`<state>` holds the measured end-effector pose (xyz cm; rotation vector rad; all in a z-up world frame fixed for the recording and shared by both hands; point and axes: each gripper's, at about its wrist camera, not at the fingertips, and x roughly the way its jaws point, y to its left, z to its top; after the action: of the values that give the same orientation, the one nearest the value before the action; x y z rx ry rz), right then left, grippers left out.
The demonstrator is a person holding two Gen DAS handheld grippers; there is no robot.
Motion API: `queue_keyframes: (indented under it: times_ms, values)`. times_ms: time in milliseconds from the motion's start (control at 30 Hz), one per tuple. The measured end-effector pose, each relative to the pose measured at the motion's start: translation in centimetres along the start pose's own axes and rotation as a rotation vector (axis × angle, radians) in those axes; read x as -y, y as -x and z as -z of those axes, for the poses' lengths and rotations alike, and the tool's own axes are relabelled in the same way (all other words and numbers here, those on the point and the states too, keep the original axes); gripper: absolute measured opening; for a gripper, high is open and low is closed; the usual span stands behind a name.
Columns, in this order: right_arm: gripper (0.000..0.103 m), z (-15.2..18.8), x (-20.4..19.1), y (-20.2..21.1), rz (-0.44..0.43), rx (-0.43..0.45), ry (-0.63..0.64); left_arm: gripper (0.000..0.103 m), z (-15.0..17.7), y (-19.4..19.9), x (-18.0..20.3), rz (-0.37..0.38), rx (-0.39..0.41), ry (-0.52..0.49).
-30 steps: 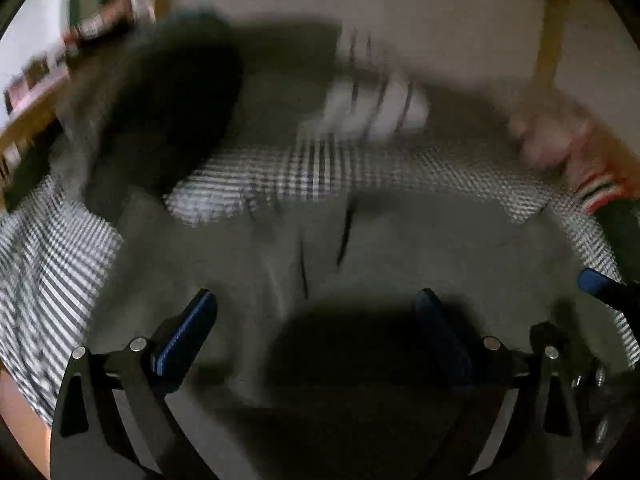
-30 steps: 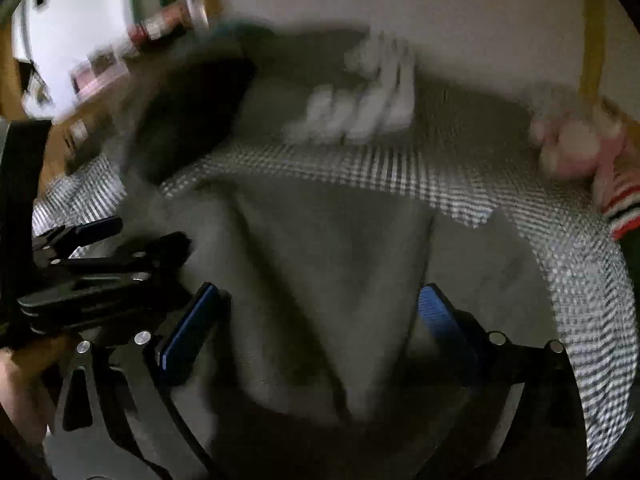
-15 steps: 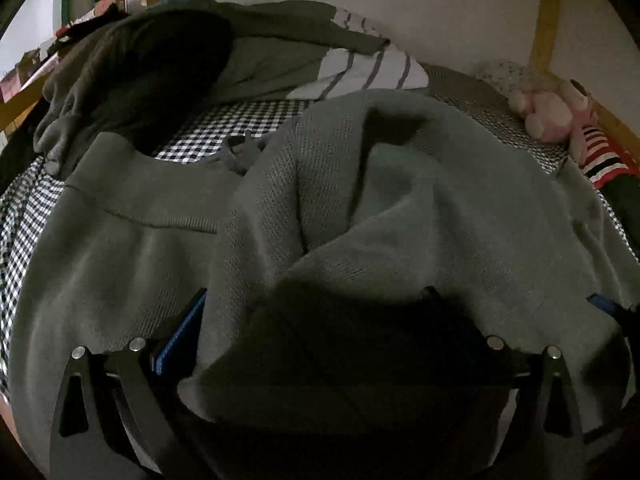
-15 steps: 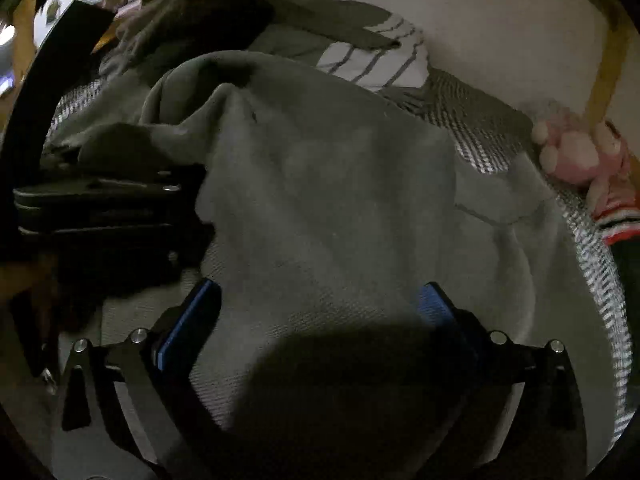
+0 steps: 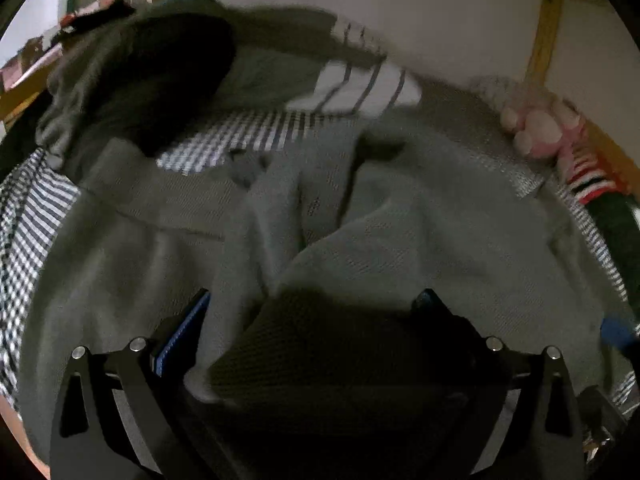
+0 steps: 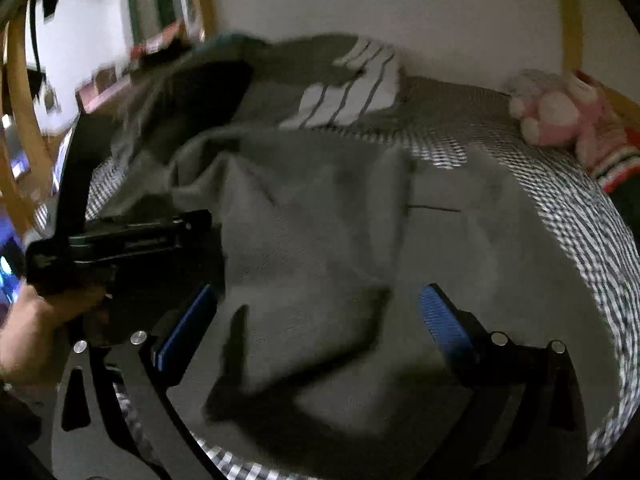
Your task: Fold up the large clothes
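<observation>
A large grey knit garment [image 5: 400,240] lies rumpled on the checked bed cover [image 5: 248,136]. A raised fold of it bunches between the wide-apart fingers of my left gripper [image 5: 308,316], which is open; the fold hides most of the right-hand pad. In the right wrist view the same garment [image 6: 320,240] spreads flatter under my right gripper [image 6: 320,316], which is open with both blue pads [image 6: 444,320] bare above the cloth. The left gripper [image 6: 120,240] shows side-on at the garment's left edge, held by a hand [image 6: 28,332].
A heap of dark clothes [image 5: 152,68] and a white striped piece [image 5: 360,84] lie at the back of the bed. A pink soft toy [image 5: 540,128] sits at the back right beside a wooden frame post [image 5: 540,32]. The wall runs behind.
Half a second ago the grey cloth rose in a tall fold over both grippers. It has since sunk lower, and the right gripper's pads now show above it.
</observation>
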<state>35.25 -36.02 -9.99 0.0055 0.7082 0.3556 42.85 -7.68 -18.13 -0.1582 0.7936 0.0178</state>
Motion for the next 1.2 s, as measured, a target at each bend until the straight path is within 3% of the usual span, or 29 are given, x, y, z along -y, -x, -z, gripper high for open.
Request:
queue_keyframes:
  times_ms: [67,167,367,467,567,700,833,900,1067,1100,1133,1167,1200]
  values:
    - [0.1,0.8,1.7,2.4,-0.001,0.032,-0.056,0.098,-0.1,2.0,1.7,0.022,0.05,-0.024]
    - [0.1,2.3,5.0,5.4,-0.013,0.072,-0.192,0.098,-0.1,3.6,4.7,0.087,0.065,-0.057]
    - [0.1,6.9,11.3,7.7,-0.08,0.065,-0.574,0.098,2.1,2.9,10.1,0.154,0.059,-0.125]
    - [0.1,8.6,12.9,7.3,-0.128,0.045,-0.687,0.098,4.0,0.5,11.9,0.129,-0.016,-0.164]
    - [0.1,10.2,14.0,6.2,-0.192,0.018,-0.803,0.098,5.8,-0.5,13.0,0.055,0.026,-0.233]
    - [0.1,12.2,14.5,4.2,-0.253,-0.011,-0.9,0.098,6.0,-0.6,13.0,0.056,0.044,-0.232]
    - [0.1,11.6,14.6,2.9,-0.335,0.089,-0.902,0.098,6.1,-0.5,12.8,0.06,0.054,-0.236]
    - [0.1,10.7,14.7,2.6,-0.313,0.138,-0.867,0.098,6.1,-0.6,12.8,0.06,0.057,-0.236]
    - [0.099,9.0,15.1,-0.2,-0.279,0.125,-0.953,0.098,6.5,-0.5,12.9,0.054,0.068,-0.233]
    - [0.092,8.6,14.7,-0.3,-0.265,0.121,-0.94,0.098,6.5,-0.5,12.9,0.053,0.068,-0.234]
    - [0.057,8.2,14.2,-0.2,-0.24,0.117,-0.912,0.098,6.6,-0.5,13.0,0.052,0.068,-0.234]
    - [0.033,7.7,13.6,-0.2,-0.221,0.104,-0.882,0.098,6.5,-0.5,13.0,0.051,0.066,-0.234]
    - [0.026,7.2,13.1,0.2,-0.197,0.1,-0.846,0.098,6.5,-0.4,13.0,0.051,0.064,-0.234]
